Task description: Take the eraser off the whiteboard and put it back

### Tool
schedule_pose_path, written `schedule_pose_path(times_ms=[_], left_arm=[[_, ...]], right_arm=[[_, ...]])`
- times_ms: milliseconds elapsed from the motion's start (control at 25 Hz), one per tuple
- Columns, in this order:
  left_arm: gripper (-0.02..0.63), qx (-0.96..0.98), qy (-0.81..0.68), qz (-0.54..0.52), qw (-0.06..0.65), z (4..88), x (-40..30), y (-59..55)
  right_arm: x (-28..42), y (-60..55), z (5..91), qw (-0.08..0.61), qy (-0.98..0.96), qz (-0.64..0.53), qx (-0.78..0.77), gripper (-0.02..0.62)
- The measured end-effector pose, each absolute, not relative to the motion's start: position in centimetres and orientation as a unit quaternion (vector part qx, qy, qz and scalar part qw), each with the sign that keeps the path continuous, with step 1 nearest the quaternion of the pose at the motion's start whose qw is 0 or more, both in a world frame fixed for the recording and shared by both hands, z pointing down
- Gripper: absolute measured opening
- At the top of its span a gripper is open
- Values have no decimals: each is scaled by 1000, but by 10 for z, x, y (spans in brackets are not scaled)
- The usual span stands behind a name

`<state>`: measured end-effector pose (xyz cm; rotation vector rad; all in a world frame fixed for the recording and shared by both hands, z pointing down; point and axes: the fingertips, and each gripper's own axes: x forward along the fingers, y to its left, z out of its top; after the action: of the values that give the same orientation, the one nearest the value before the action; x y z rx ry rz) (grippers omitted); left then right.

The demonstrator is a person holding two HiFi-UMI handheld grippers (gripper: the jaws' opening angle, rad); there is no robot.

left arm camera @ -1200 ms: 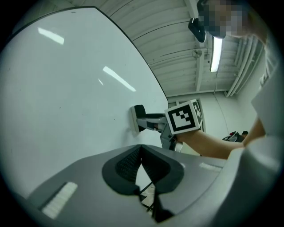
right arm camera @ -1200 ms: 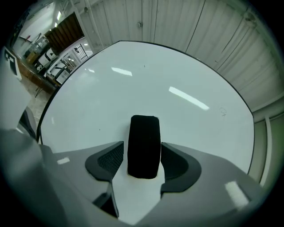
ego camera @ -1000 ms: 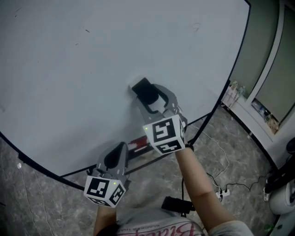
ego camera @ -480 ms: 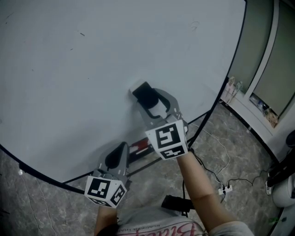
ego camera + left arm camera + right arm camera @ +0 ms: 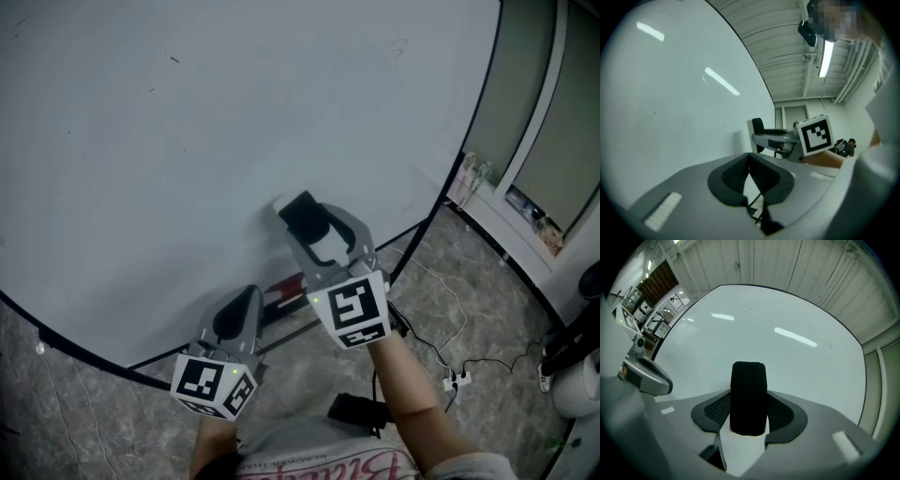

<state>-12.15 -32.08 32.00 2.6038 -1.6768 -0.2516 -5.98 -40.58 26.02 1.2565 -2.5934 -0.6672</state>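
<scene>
Eraser [image 5: 748, 394] sits gripped between the right hand-held gripper's [image 5: 749, 409] wide-set jaws.

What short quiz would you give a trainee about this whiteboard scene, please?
1. Which gripper holds the eraser? A: left. B: right.
2. True or false: the left gripper has its jaws wide apart.
3. Fill in: the eraser's felt is ____.
Key: 1 B, the right gripper is shut on it. 2 false, they are together with nothing between them. 3 black.
</scene>
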Motion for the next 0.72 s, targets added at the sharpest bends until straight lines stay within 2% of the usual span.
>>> schedule_pose_path(times_ms=[480, 720], left_arm=[[0, 842, -533, -85, 15, 317, -123, -314], [0, 842, -532, -86, 15, 318, -126, -309]], right_arm=[[-52, -345, 315, 107, -899, -161, 394, 227], [-35, -322, 326, 63, -908, -94, 404, 227]])
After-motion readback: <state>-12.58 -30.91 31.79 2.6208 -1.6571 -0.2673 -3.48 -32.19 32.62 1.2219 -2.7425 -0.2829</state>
